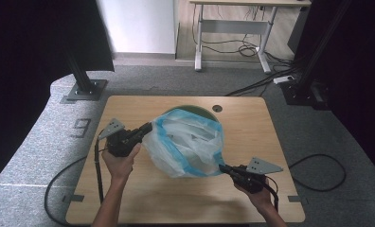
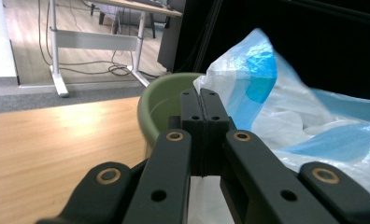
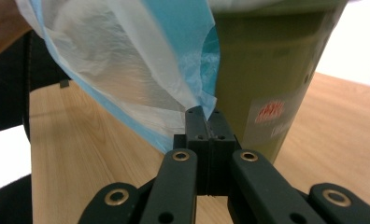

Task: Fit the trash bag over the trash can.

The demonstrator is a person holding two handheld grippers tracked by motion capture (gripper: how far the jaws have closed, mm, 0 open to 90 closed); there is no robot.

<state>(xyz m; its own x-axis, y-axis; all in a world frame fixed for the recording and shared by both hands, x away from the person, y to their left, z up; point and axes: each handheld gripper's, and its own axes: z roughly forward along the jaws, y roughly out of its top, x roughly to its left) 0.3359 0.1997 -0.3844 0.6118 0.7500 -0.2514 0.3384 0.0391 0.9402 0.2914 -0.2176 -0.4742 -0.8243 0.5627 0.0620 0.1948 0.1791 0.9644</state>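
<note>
A thin white plastic bag with a blue rim [image 1: 185, 142] is stretched open over an olive-green bin [image 1: 193, 110] on the wooden table. My left gripper [image 1: 150, 126] is shut on the bag's left edge, and its jaws [image 2: 202, 100] meet on the plastic beside the bin's rim [image 2: 160, 100]. My right gripper [image 1: 223, 168] is shut on the bag's near right edge. In the right gripper view its jaws [image 3: 204, 116] pinch the blue-edged plastic [image 3: 141, 65] right in front of the bin's wall [image 3: 262, 70]. The bag hides most of the bin from above.
The wooden table [image 1: 147, 194] has a round cable hole [image 1: 217, 108] at the back. Black cables [image 1: 98, 170] trail off both grippers over the grey carpet. A white desk frame [image 1: 233, 28] and black stands [image 1: 84, 85] stand beyond the table.
</note>
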